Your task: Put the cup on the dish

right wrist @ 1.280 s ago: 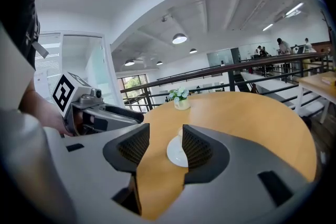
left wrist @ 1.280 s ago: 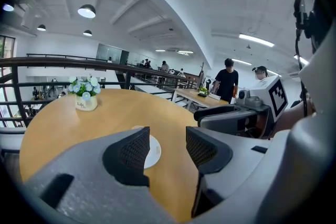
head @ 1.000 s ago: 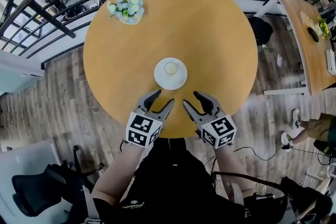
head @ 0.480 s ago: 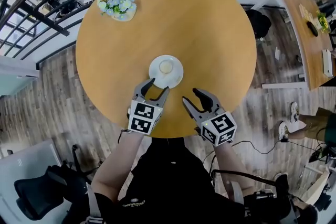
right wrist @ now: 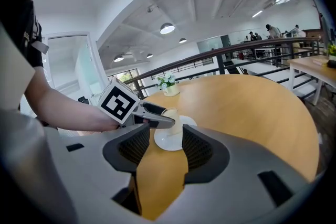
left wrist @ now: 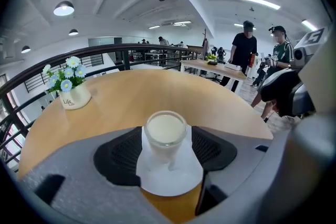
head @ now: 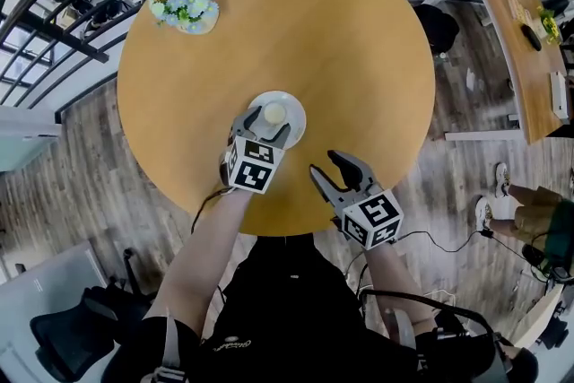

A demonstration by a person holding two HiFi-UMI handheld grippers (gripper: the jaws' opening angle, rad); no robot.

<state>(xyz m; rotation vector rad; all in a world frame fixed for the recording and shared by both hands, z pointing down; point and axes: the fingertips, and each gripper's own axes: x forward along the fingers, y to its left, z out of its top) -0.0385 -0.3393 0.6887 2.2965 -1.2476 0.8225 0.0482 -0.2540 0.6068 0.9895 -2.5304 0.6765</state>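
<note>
A small glass cup [head: 273, 113] of pale liquid stands upright on a white dish [head: 294, 117] near the front of the round wooden table [head: 359, 58]. My left gripper [head: 265, 123] reaches over the dish with a jaw on each side of the cup. Its jaws are opening, and in the left gripper view the cup [left wrist: 165, 131] sits between the black pads [left wrist: 123, 155] on the dish [left wrist: 170, 178]. My right gripper [head: 325, 164] hovers open and empty near the table's front edge, right of the dish. The right gripper view shows the cup [right wrist: 170, 115] and the left gripper [right wrist: 152, 115] ahead.
A small pot of blue and white flowers [head: 184, 9] stands at the table's far left. A dark railing [head: 54, 22] curves behind the table. Another wooden table [head: 525, 31] is off to the right. Two people [left wrist: 244, 55] stand in the background.
My left gripper has moved forward from the table's front edge onto the dish, and its jaws now flank the cup. The right gripper has stayed about where it was.
</note>
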